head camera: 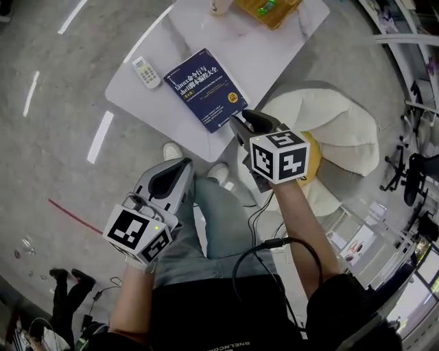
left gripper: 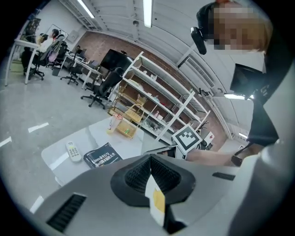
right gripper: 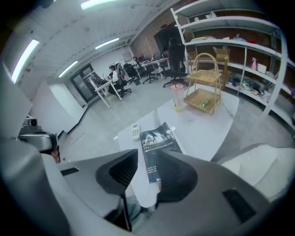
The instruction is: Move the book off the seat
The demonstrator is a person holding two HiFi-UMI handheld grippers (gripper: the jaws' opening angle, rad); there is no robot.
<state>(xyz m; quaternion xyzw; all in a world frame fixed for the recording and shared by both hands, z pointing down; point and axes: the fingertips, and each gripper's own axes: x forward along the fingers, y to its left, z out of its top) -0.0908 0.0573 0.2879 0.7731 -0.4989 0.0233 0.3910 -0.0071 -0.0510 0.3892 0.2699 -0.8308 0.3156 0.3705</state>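
Left tool (left gripper: 150, 166) shows its jaws together; right tool (right gripper: 147, 159) has jaws apart and empty, framing the book (right gripper: 156, 143) on the bench (right gripper: 203, 124) ahead. Head view alone shows the whole seat (head camera: 343, 137) just beside the right tool.

Book (head camera: 206, 89) on table (head camera: 291, 58), remote (head camera: 146, 72) at its left, basket (head camera: 269, 9) beyond

Basket (head camera: 269, 9): cut by head view's top edge.
Cup (head camera: 219, 5): same edge, mostly out of frame.
Seat (head camera: 336, 116): near part hidden behind right tool (head camera: 247, 121).
Book (head camera: 206, 89): small print unreadable; lower end partly behind jaws in right gripper view.
Remote (head camera: 146, 72): button labels too small.
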